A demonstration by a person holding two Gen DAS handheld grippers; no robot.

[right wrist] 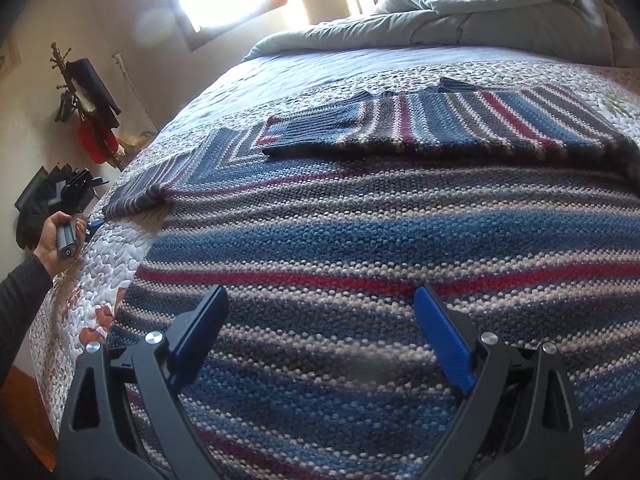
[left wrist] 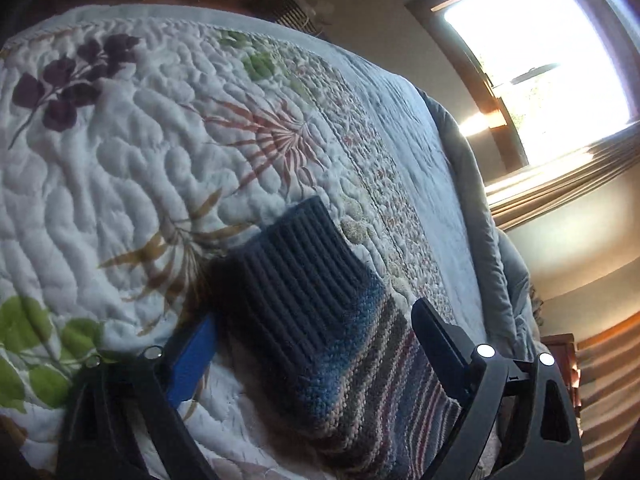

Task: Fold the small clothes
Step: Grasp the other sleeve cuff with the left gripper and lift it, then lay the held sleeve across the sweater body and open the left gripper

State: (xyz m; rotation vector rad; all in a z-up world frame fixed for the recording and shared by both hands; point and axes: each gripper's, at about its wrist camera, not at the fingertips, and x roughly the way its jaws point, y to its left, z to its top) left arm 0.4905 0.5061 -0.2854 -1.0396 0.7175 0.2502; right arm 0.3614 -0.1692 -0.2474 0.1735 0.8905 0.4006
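A striped knit sweater (right wrist: 360,240) in blue, red, grey and cream lies flat on the quilted bed. One sleeve (right wrist: 420,128) is folded across its upper part. The other sleeve (right wrist: 180,176) stretches out to the left edge of the bed. In the left wrist view its dark ribbed cuff (left wrist: 296,264) lies between the fingers of my left gripper (left wrist: 314,314), whose jaws stand wide on either side of it without clamping it. My right gripper (right wrist: 320,320) hovers open over the sweater's lower body, with nothing between its fingers.
The floral quilt (left wrist: 120,160) covers the bed. A bunched grey duvet (right wrist: 480,12) lies at the head end. A hand (right wrist: 50,240) in a dark sleeve holds the left gripper beside the bed's edge. A coat stand (right wrist: 92,108) stands by the wall under a bright window (left wrist: 540,60).
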